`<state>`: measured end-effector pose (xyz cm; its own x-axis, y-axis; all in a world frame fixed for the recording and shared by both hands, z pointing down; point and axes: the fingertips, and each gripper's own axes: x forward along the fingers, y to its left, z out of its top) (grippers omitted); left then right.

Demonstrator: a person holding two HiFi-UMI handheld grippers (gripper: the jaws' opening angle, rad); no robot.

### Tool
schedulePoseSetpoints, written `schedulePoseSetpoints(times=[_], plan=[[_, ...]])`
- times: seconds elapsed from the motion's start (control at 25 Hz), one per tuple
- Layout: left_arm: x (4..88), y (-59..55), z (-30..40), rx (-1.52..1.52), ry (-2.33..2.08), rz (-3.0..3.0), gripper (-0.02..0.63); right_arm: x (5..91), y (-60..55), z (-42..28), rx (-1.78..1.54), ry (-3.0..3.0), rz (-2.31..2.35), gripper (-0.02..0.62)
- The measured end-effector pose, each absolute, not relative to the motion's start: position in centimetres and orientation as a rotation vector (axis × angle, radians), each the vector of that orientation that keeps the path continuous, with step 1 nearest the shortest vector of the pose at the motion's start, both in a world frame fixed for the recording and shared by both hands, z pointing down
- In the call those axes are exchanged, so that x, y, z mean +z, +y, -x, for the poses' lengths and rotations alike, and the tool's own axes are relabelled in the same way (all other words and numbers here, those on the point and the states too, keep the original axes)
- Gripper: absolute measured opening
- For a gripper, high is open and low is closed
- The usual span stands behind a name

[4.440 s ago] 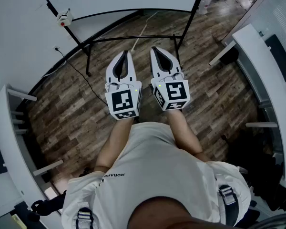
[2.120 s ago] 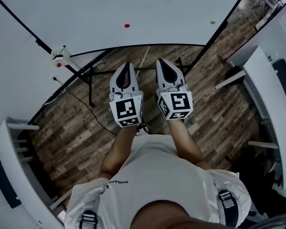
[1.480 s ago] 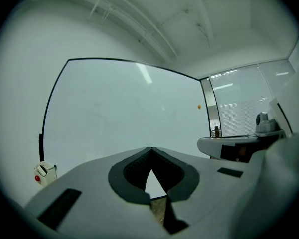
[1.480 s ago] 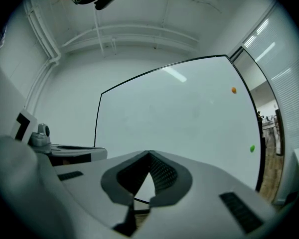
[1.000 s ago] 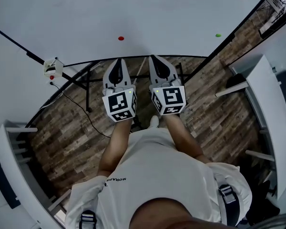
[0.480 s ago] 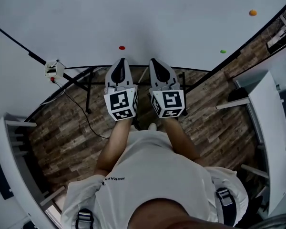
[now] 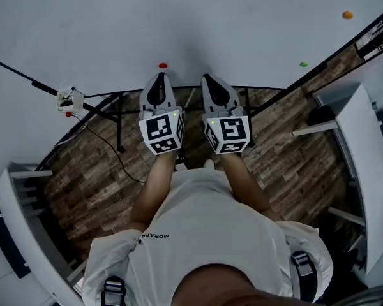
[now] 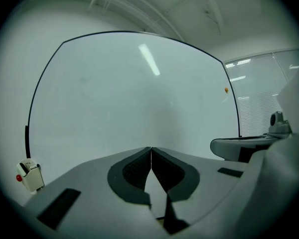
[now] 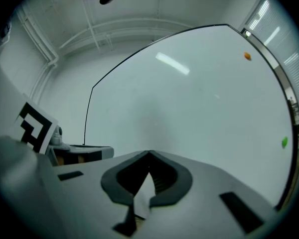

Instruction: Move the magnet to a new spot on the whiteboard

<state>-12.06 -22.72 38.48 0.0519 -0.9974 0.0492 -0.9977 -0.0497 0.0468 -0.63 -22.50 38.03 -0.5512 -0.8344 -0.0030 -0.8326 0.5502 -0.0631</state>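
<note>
Left hand-held gripper [image 8: 151, 149]: shut all the way, with the dark pads pressed flat together; holding nothing; pointed at the low part of the whiteboard.
Right hand-held gripper [image 9: 149, 153]: shut too, with nothing held; side by side with the left one, near it but apart.
Whiteboard [image 7: 198, 18]: big and white, with a thin black edge; standing on a black stand right in front of both tips.
Red magnet [image 7: 163, 65]: a small round dot stuck on the whiteboard near the bottom edge; in the head view, just above the tip of the left hand-held gripper, a little apart from it; not gripped by anything.
Green magnet [image 7: 303, 64]: stuck on the whiteboard too, well off to the right, close to the black edge.
Orange magnet [image 7: 348, 15]: higher up and farther right than the green one.
Marker cubes [image 7: 161, 131]: black and white squares, one at the back of each hand-held gripper, close to the bare arms.
Small white box [image 7: 66, 98]: with a red dot, fixed at the left edge of the whiteboard.
Floor [image 7: 96, 171]: brown wood planks under the stand, with a thin black cable lying across.
Tables [image 7: 351, 139]: white, one on the right side and one on the left side.
Person [image 7: 204, 234]: white shirt, both arms stretched forward.
</note>
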Motion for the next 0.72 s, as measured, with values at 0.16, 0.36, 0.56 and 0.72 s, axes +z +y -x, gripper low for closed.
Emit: schedulePoseSetpoints(times=[0.16,0.36,0.56,0.72], plan=[[40.0,-23.9,12.8,-0.002,-2.088,-2.235,0.003,39.0,-23.2,0.9,-0.100,2.734,1.497,0.012],[42.6,-25.7,13.6,0.031,-2.066,-2.207,0.009,39.3,-23.8,0.8,-0.103,2.729,1.515,0.012],[45.2,-27.1,14.2,0.058,-2.047,-2.181,0.061,39.6,-24.3,0.8,-0.098,2.729,1.533,0.012],[47.3,-28.0,14.8,0.092,-2.048,-2.156,0.081,39.6,-24.5,1.0,-0.089,2.730,1.536,0.012]])
